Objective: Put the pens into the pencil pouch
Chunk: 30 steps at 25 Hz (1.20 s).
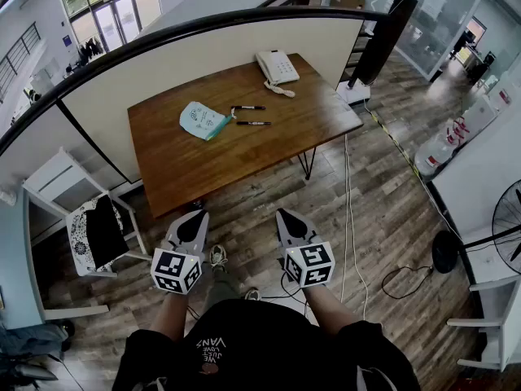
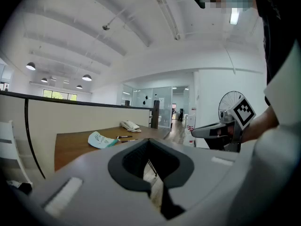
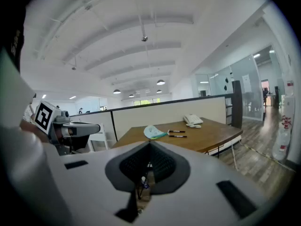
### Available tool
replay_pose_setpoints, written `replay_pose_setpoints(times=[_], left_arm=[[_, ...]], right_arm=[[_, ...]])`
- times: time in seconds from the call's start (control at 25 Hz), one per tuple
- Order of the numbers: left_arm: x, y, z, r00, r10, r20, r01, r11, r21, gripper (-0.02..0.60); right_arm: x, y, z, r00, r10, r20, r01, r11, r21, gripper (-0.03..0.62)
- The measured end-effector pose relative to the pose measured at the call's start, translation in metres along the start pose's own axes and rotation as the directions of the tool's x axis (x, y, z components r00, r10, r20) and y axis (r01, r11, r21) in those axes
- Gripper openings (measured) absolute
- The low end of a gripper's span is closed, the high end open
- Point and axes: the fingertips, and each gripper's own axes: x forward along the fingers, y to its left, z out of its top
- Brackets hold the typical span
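Near pen (image 1: 253,123) and far pen (image 1: 248,107) lie side by side on the table (image 1: 244,161), well ahead of both grippers and just to the right-gripper side of the pencil pouch (image 1: 202,120). They are too small to tell caps, or whether the pouch is open. Left gripper (image 1: 194,218) and right gripper (image 1: 286,217) hang short of the table edge, jaws pressed together with nothing between them, and a telephone (image 1: 277,66) sits beyond the pens.
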Motion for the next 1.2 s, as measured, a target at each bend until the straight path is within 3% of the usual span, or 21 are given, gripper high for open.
replay_pose_setpoints(times=[0.4, 0.52, 0.56, 0.64, 1.2], left_arm=[[0.009, 0.010, 0.001, 1.000, 0.009, -0.002, -0.009, 1.000, 0.006, 0.011], [0.020, 0.018, 0.000, 1.000, -0.020, -0.010, 0.020, 1.000, -0.002, 0.045], [0.025, 0.021, -0.001, 0.999, -0.031, -0.018, 0.031, 0.999, -0.010, 0.085], [0.035, 0.031, -0.002, 0.998, -0.050, -0.030, 0.049, 0.999, -0.023, 0.100], [0.111, 0.130, -0.011, 0.982, -0.140, -0.129, 0.134, 0.989, -0.055, 0.173]], right_arm=[[0.011, 0.008, 0.011, 0.996, 0.057, 0.065, -0.060, 0.998, 0.036, 0.011], [0.024, 0.002, 0.014, 0.996, 0.040, 0.079, -0.044, 0.998, 0.047, 0.026], [0.029, -0.001, 0.015, 0.996, 0.033, 0.080, -0.038, 0.998, 0.055, 0.059], [0.042, -0.006, 0.017, 0.997, 0.022, 0.078, -0.027, 0.997, 0.068, 0.132], [0.146, -0.020, 0.037, 0.997, -0.075, 0.014, 0.074, 0.994, 0.076, 0.155]])
